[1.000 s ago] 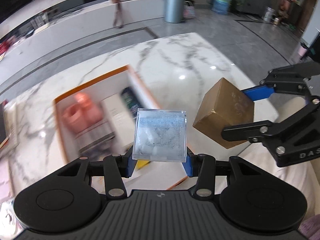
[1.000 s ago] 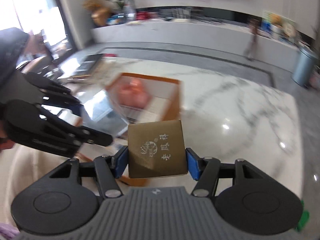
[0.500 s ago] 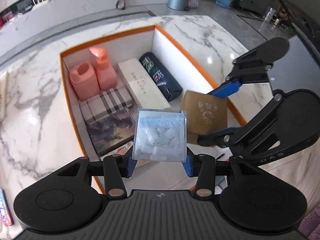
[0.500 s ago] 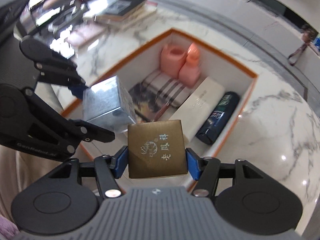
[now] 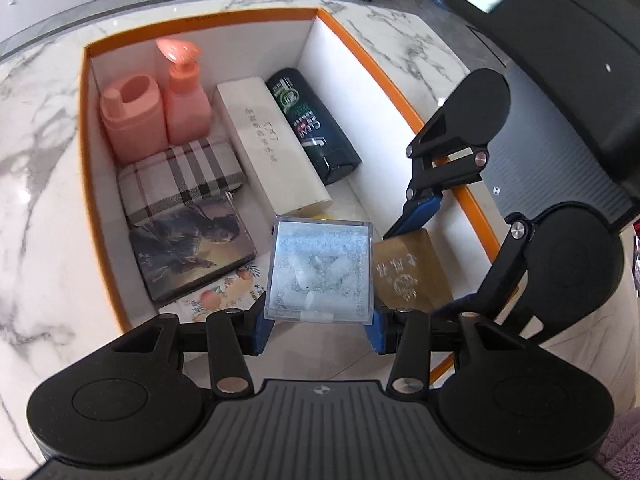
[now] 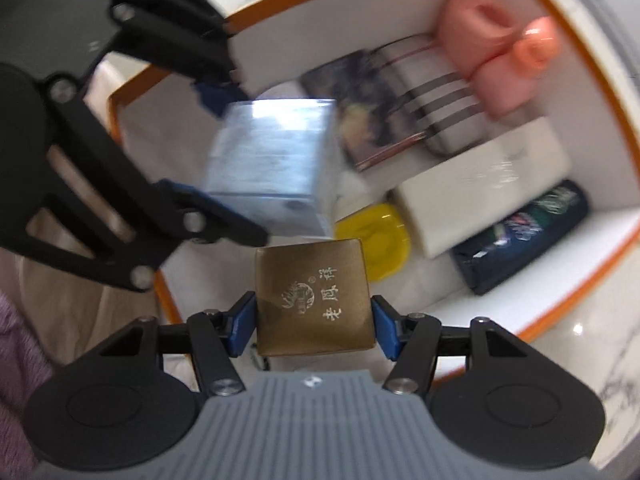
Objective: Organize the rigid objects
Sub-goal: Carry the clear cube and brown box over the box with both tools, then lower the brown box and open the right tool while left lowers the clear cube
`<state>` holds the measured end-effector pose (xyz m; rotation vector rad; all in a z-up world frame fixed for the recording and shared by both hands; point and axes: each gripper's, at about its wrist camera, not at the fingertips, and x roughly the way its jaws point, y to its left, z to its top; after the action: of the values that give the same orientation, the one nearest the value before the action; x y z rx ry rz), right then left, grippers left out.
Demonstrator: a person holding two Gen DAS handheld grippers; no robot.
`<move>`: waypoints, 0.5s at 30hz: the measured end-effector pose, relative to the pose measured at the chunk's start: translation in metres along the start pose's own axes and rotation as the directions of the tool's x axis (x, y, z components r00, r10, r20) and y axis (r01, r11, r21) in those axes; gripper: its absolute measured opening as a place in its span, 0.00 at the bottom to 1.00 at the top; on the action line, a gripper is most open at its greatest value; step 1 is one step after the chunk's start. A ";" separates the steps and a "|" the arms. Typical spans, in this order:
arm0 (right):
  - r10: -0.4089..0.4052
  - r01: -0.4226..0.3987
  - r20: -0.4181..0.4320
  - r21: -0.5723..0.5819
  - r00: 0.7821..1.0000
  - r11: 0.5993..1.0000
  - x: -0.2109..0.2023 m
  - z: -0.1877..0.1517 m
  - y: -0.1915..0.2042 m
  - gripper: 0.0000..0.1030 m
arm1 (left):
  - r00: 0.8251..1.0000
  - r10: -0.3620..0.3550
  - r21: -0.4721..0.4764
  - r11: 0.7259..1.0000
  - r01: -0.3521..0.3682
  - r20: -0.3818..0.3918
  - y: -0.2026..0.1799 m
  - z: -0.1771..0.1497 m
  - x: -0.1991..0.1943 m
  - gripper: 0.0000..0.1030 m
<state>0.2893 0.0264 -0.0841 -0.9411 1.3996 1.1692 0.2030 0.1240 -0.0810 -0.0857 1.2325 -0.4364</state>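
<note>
Nearest to us, the left gripper (image 5: pixel 319 325) pinches a clear plastic box (image 5: pixel 320 270) between its blue pads, and we read no writing on it. Just beside it the right gripper (image 6: pixel 313 327) is clamped on a gold box (image 6: pixel 314 298) stamped with an emblem and the characters 老凤祥. Both boxes hang over the near end of the orange-rimmed box (image 5: pixel 404 102) on the marble bench (image 5: pixel 36 184).

A second ago both grippers were out over the open bench, well short of it; they have since come down over it, and the right one now points straight down. Neither grip has changed.

Farther in lie a dark bottle (image 5: pixel 314 126) lettered CLEAR, a cream carton (image 5: pixel 272 148) with print too small for us to read, a plaid case (image 5: pixel 180 178) and two pink bottles (image 5: pixel 156 114).
</note>
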 end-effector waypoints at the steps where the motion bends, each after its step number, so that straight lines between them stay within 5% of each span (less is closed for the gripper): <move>1: 0.019 -0.020 -0.021 -0.009 1.000 1.000 0.003 0.001 -0.001 0.59 | 1.000 -0.006 -0.003 1.000 0.006 -0.010 0.000 0.000 0.003 0.51; 9: 0.079 -0.091 -0.175 -0.062 0.981 0.994 0.024 0.006 -0.013 0.61 | 0.996 -0.033 -0.024 0.999 0.032 -0.077 -0.007 -0.006 0.020 0.51; 15: 0.040 -0.060 -0.192 -0.101 0.981 0.993 0.023 0.005 -0.009 0.62 | 0.995 -0.035 -0.048 0.998 0.030 -0.098 -0.002 -0.013 0.020 0.51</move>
<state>0.2957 0.0306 -0.1082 -1.1226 1.5323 1.2267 0.1950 0.1170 -0.1023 -0.1249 1.3401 -0.4447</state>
